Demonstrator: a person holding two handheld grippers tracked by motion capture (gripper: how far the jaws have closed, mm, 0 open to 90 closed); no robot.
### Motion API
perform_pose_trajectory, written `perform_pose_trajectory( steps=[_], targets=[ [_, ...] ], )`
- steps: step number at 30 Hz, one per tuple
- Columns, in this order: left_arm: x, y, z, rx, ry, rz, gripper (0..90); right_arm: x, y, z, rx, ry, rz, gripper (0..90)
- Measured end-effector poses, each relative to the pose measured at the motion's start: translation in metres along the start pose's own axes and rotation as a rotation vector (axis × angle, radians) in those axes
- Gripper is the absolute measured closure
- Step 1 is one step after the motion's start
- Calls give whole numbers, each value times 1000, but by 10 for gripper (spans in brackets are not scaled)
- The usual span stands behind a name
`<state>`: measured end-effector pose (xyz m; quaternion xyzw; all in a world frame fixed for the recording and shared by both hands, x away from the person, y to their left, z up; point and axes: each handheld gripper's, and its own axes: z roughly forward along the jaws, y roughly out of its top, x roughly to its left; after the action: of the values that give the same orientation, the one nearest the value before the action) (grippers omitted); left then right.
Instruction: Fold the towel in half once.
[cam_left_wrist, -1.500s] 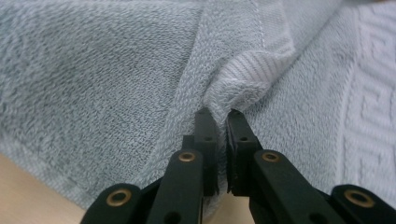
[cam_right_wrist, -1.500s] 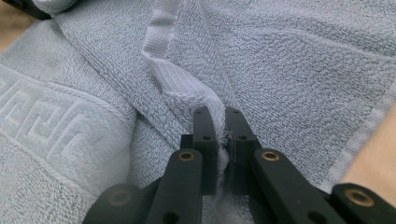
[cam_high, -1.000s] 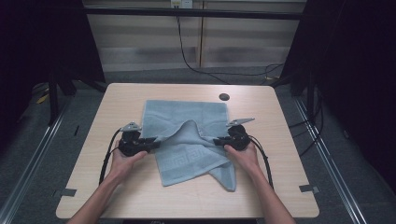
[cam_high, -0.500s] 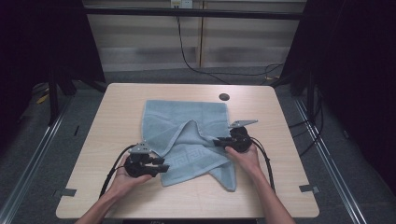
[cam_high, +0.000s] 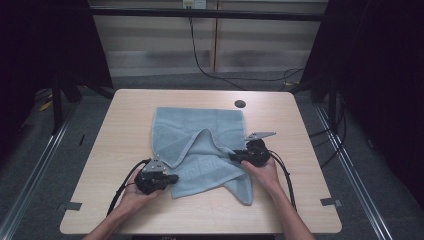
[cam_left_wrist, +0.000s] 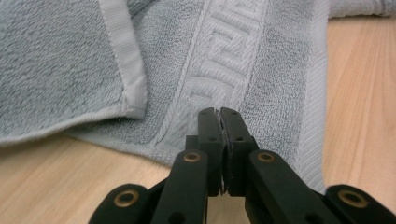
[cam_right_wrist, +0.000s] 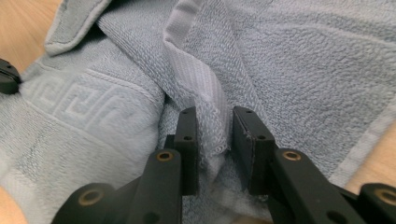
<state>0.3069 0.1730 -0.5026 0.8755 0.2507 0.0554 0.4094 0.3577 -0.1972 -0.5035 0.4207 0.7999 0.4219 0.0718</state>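
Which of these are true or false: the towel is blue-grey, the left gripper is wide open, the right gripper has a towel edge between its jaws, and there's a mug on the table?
1. The towel is blue-grey. True.
2. The left gripper is wide open. False: its jaws have just closed together, over the towel's patterned border.
3. The right gripper has a towel edge between its jaws. True; the jaws have just been opening.
4. A mug stands on the table. False: besides the towel there is a small dark round spot near the far edge.
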Motion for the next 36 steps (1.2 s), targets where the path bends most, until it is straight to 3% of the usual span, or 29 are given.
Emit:
perform_pose_trajectory(
  steps=[3, 6, 8, 12, 13, 15, 19, 20, 22, 25, 29, 30, 32, 33, 34, 36],
  targets=[
    [5, -2, -16, -58, -36, -47, 888, -2, 0, 0, -2, 0, 8, 740],
    [10, -3, -43, -153, -58, -95, 889, -2, 0, 0, 2, -11, 1, 754],
    [11, -7, -59, -191, -53, -110, 889, -2, 1, -1, 8, -15, -2, 765],
    [12, -19, -72, -197, -41, -129, 889, -2, 2, -1, 11, -27, -5, 778],
    [16, -29, -76, -186, -51, -154, 889, -2, 2, -2, 18, -36, -5, 793],
    [18, -38, -81, -162, -49, -166, 888, -2, 2, -3, 21, -44, -19, 797],
    [19, -55, -91, -162, -66, -195, 884, -1, 2, -4, 26, -41, -21, 798],
    [19, -55, -91, -162, -66, -195, 873, -1, 2, -4, 27, -40, -19, 798],
    [18, -54, -95, -205, -89, -217, 758, 0, 3, -4, 30, -40, -20, 799],
    [20, -40, -90, -223, -72, -220, 662, 0, 3, -3, 28, -36, -28, 799],
    [29, -14, -67, -189, -29, -205, 565, 0, 3, -3, 26, -34, -28, 798],
    [29, -14, -67, -189, -29, -205, 533, 1, 3, -3, 26, -34, -27, 798],
    [34, 1, -43, -143, -30, -174, 494, 0, 2, -3, 24, -29, -29, 797],
    [34, 1, -43, -143, -30, -174, 479, 0, 3, -3, 26, -31, -28, 797],
    [35, 5, -28, -126, -43, -163, 479, 0, 3, -3, 25, -30, -27, 797],
    [34, 7, -20, -99, -35, -152, 467, 0, 3, -4, 23, -29, -26, 797]
  ],
)
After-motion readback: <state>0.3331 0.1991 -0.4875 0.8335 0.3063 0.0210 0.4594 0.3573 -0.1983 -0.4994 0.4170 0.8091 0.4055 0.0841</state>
